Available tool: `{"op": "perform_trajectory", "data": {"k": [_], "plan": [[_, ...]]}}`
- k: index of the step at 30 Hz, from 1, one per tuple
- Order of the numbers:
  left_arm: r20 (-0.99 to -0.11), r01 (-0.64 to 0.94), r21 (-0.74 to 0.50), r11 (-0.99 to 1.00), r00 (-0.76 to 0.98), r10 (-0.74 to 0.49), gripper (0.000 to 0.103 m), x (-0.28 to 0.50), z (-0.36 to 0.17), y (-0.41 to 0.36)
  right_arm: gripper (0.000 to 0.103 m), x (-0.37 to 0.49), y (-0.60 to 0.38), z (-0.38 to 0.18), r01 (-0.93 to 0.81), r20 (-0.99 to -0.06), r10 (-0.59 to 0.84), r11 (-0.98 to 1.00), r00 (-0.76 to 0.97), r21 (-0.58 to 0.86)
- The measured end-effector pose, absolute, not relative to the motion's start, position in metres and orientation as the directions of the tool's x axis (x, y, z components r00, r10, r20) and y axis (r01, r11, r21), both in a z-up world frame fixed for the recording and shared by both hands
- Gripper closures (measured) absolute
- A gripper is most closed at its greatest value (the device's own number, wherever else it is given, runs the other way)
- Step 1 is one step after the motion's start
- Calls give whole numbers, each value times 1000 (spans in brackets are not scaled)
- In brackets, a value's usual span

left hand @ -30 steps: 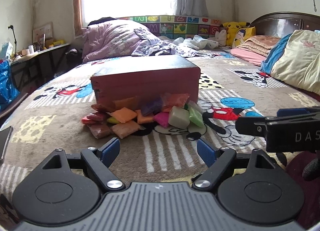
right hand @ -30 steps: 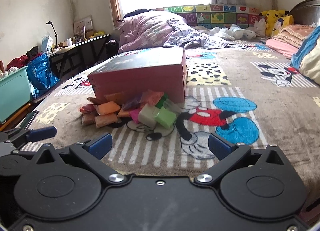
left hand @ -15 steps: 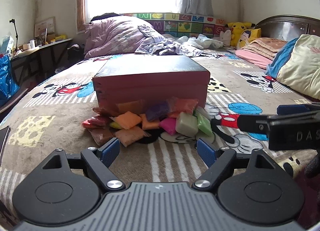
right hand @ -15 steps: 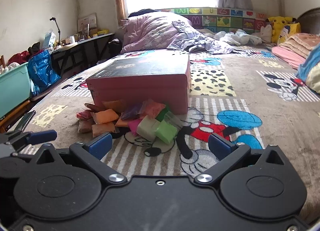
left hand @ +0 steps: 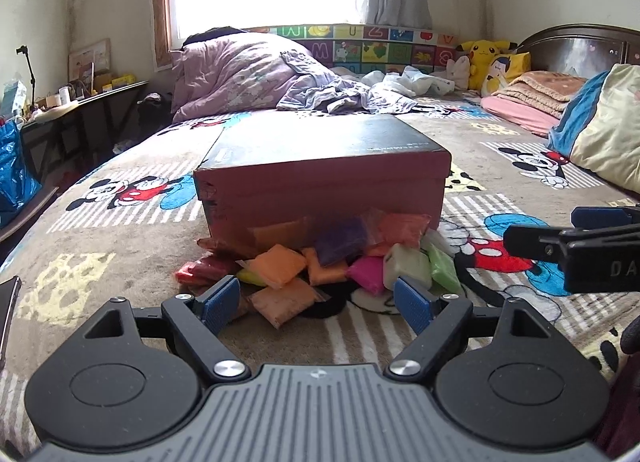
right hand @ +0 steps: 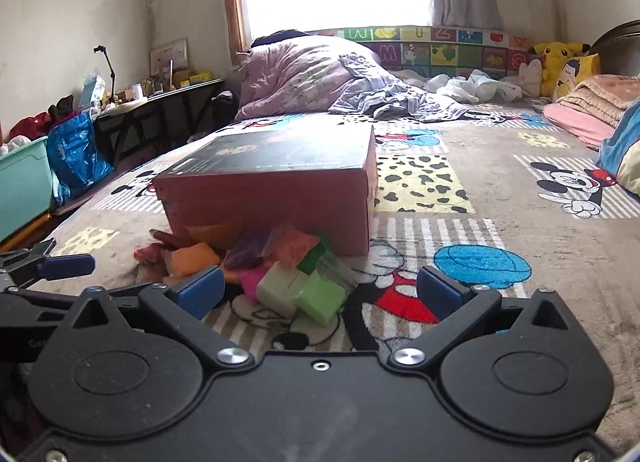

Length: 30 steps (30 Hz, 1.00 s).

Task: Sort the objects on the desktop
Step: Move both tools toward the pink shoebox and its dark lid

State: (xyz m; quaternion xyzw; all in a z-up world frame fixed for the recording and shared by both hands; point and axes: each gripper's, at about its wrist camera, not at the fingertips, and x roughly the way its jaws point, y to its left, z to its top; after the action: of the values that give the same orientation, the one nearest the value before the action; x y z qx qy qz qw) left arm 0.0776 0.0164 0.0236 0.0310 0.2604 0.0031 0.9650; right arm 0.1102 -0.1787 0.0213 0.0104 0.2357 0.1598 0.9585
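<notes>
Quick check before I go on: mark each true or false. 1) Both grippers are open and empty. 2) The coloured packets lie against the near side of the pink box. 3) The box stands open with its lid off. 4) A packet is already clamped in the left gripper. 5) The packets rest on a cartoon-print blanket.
1) True: the left gripper and the right gripper both stand open with nothing between the pads.
2) True: the coloured packets are heaped at the front of the pink box.
3) False: the dark lid is on.
4) False: the left gripper holds nothing.
5) True: they lie on the cartoon-print blanket.
</notes>
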Motion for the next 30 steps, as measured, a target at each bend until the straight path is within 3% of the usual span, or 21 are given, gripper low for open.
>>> {"op": "perform_trajectory", "data": {"k": [4, 11, 13, 17, 30], "plan": [[-494, 25, 40, 999, 869, -2, 19, 94, 29, 26, 1, 129, -171, 18, -322, -499, 332, 941, 801, 109], [-397, -86, -84, 993, 917, 46, 18, 111, 33, 57, 1, 149, -165, -2, -342, -469, 385, 923, 795, 178], [-421, -87, -135, 987, 907, 23, 11, 112, 20, 65, 1, 153, -166, -12, -334, -474, 387, 922, 791, 196], [-483, -80, -197, 977, 875, -26, 11, 117, -5, 73, 1, 159, -165, -28, -332, -498, 391, 921, 775, 205], [-504, -35, -136, 990, 863, -38, 11, 130, -15, 57, 1, 169, -162, -36, -353, -473, 414, 910, 778, 217]]}}
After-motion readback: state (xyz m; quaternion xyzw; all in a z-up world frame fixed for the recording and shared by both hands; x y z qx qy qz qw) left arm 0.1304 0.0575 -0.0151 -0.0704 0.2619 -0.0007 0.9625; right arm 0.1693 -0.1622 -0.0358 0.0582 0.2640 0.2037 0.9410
